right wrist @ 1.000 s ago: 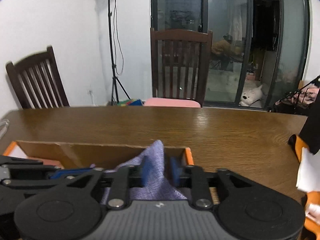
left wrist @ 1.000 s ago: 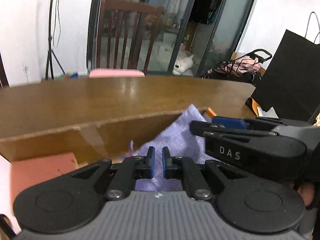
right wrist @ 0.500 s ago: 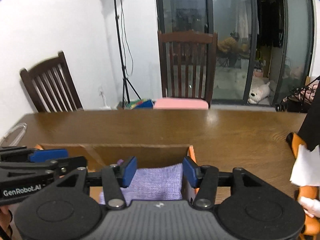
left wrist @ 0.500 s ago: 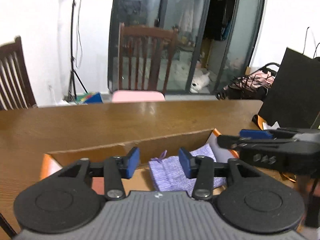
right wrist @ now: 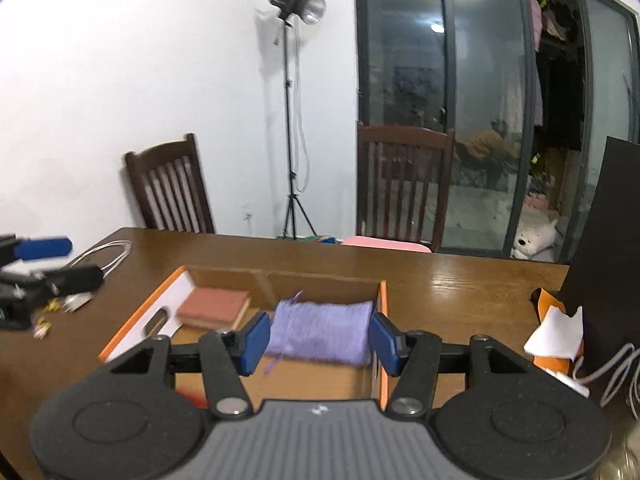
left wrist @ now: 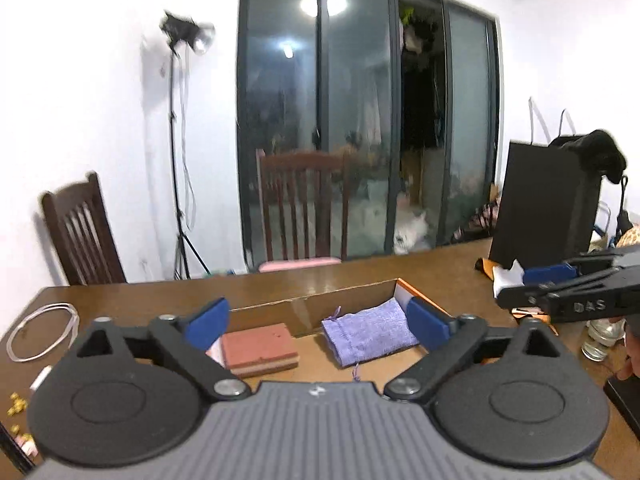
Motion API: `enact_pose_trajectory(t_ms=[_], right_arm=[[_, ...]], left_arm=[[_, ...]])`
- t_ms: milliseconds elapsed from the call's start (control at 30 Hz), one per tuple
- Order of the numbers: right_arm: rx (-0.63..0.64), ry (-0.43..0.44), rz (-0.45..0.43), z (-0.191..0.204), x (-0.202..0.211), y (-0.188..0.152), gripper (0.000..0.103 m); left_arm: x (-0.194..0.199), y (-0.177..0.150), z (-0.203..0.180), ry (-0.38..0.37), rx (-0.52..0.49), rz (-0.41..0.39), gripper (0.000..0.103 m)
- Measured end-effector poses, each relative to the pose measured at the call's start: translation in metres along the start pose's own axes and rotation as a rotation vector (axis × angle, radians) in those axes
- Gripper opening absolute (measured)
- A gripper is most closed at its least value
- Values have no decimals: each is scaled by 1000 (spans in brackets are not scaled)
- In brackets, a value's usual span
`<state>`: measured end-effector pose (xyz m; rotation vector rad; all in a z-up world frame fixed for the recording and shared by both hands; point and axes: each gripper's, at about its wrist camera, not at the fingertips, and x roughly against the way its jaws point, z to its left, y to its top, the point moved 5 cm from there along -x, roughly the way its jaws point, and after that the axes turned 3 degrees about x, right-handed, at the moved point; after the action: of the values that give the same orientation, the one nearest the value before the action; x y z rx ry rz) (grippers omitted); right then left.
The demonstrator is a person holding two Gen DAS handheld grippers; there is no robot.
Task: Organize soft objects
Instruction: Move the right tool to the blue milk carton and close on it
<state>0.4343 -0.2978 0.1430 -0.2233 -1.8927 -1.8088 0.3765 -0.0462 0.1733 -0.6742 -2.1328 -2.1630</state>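
A purple drawstring pouch (left wrist: 370,331) lies flat in the right end of an open cardboard box (left wrist: 344,294); it also shows in the right wrist view (right wrist: 318,330). A reddish-pink sponge block (left wrist: 260,344) lies in the box to its left, also seen in the right wrist view (right wrist: 214,306). My left gripper (left wrist: 318,322) is open and empty, held above and behind the box. My right gripper (right wrist: 318,338) is open and empty above the pouch, apart from it. The right gripper also shows at the right of the left wrist view (left wrist: 568,296).
The box has orange edges (right wrist: 382,300) and sits on a brown wooden table (right wrist: 460,292). A white cable loop (left wrist: 42,330) lies at the left. A black board (left wrist: 544,208), orange and white papers (right wrist: 554,334) and a clear bottle (left wrist: 598,338) stand at the right. Chairs stand behind the table.
Both grippers let go of the purple pouch, opened wide and drew back and up. The pouch now lies flat in the box.
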Motion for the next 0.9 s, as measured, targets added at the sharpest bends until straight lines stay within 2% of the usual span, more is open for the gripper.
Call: enact_pose_trajectory(t_ms=[67,233,333,433,500,633,700,767,833,900], right_arm=[[15,32,-29,8,27,-22,55],[14,83,-112,26,88,-76,59],[48,59,-184,40,125,-107,62],[83,20,-249,58,161,-141,71],[80,27,-283,69,178,-164,76],[19,47,-298,94,195,-208,80],[-17,84,-283,103,193,-224,81],[17,100,-238,111,185,-228,81],[40,70,-237,116,183,-227,81],[41,82,-245,120,185,-228,81]], left_arm=[[33,-20,0,6,0,-61,101],[97,-74,6,21,57,-117,103],[136,-108,6,49,57,-129,103],[173,-138,-2,43,66,-143,103],[193,-156,-6,39,54,-154,103],[213,-179,-12,81,-28,-174,103],[211,-181,-10,117,-69,-164,103],[210,-181,-9,132,-91,-168,103],[211,-180,-7,137,-81,-184,103],[210,-181,-5,127,-57,-180,103]])
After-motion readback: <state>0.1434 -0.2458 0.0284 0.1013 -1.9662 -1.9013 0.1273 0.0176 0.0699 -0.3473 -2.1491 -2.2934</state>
